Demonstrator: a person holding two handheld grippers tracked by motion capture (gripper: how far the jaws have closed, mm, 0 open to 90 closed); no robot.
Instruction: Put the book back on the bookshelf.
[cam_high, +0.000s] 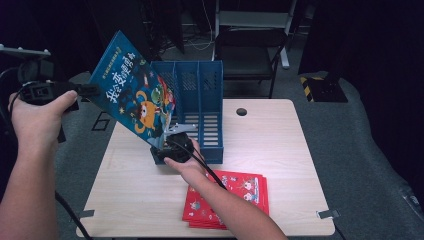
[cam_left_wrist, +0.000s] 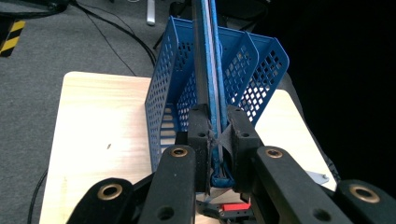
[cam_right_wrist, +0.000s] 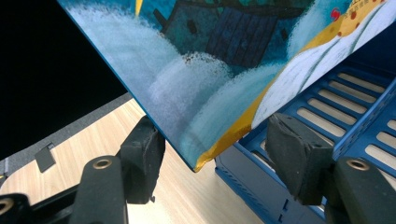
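You held a picture book (cam_high: 134, 95) tilted in the air over the left rear part of the table (cam_high: 280, 150), its lower corner reaching down toward the front of the blue file rack (cam_high: 200, 95). The book's cover was deep blue, with large yellow characters along the upper part, an orange cartoon creature in the middle and a yellow-edged white band near the bottom corner. Your left gripper (cam_high: 82, 90) was clenched on the book's upper left edge; in the left gripper view its pads pressed the thin blue-edged pages (cam_left_wrist: 215, 140) between them. Your right gripper (cam_right_wrist: 210, 163) sat at the rack's front left corner, jaws parted, with the book's lower corner (cam_right_wrist: 198, 163) between the pads but touching neither. A stack of red books (cam_high: 240, 192) lay flat on the table just in front of the rack, near your right forearm.
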